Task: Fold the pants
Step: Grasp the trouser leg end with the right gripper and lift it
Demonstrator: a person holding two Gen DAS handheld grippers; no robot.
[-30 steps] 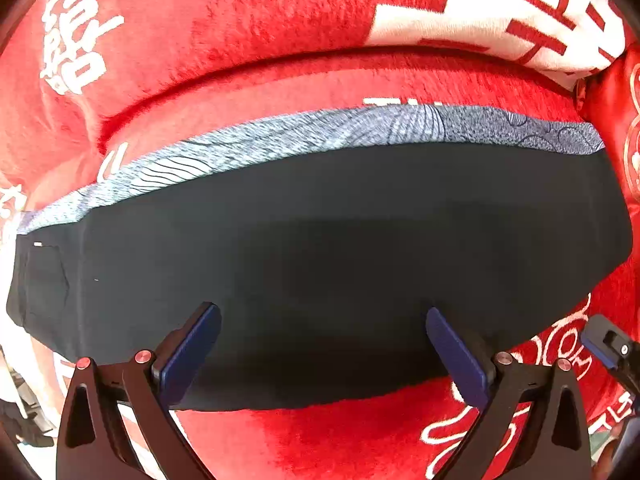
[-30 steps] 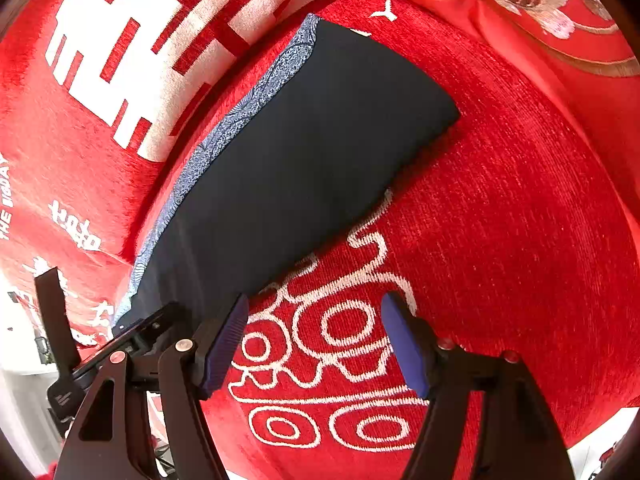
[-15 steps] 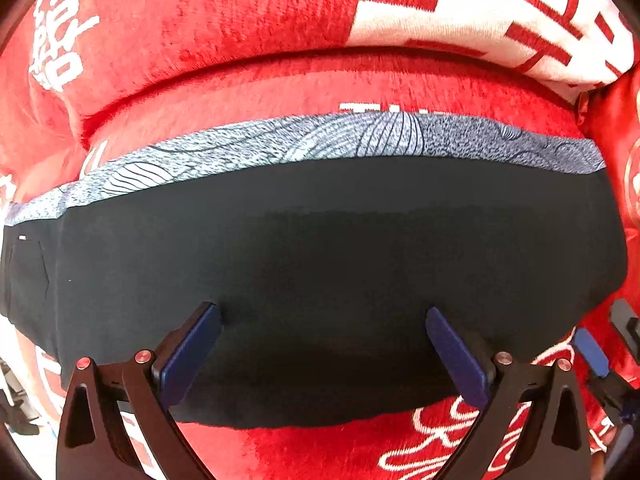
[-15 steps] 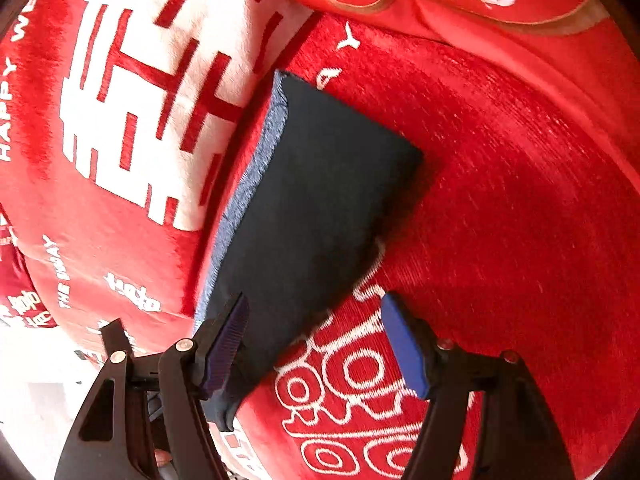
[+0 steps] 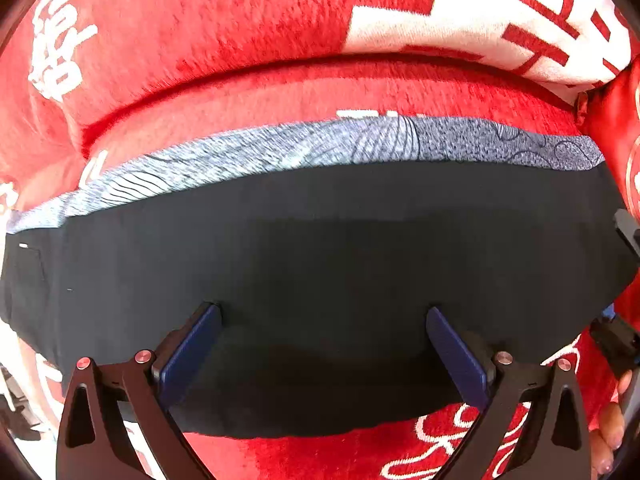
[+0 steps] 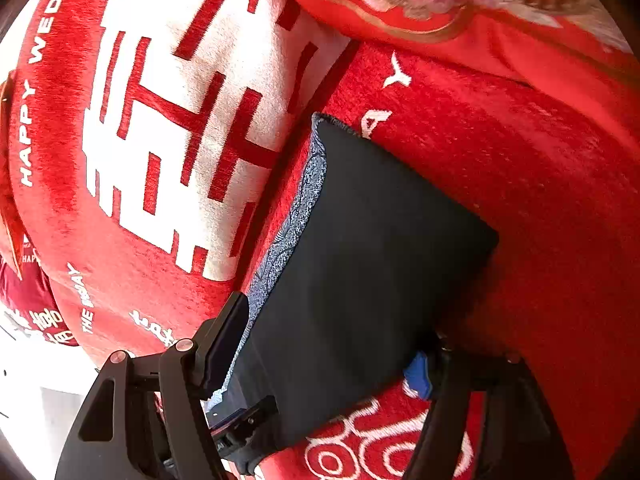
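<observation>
The dark pants (image 5: 320,248) lie folded in a long strip on a red plush cover, with a grey-blue patterned band (image 5: 360,144) along the far edge. My left gripper (image 5: 324,324) points straight down over the strip's near half, open, with the fabric under its blue pads (image 5: 192,348). In the right wrist view the same pants (image 6: 360,260) run away from me. My right gripper (image 6: 320,356) straddles their near end and its jaws are closing. One finger is beside the patterned band, and the other pad (image 6: 418,374) is at the opposite edge, partly hidden by cloth.
A red cushion with a large white symbol (image 6: 180,140) stands right behind the pants. An embroidered red pillow (image 6: 440,12) lies beyond their far end. The red cover with white swirls (image 6: 380,452) stretches in front. A person's fingers (image 5: 608,436) show at the lower right.
My right gripper swung from the bare cover over onto the pants' end and its jaws narrowed around it. The left gripper stayed open over the pants, almost still.
</observation>
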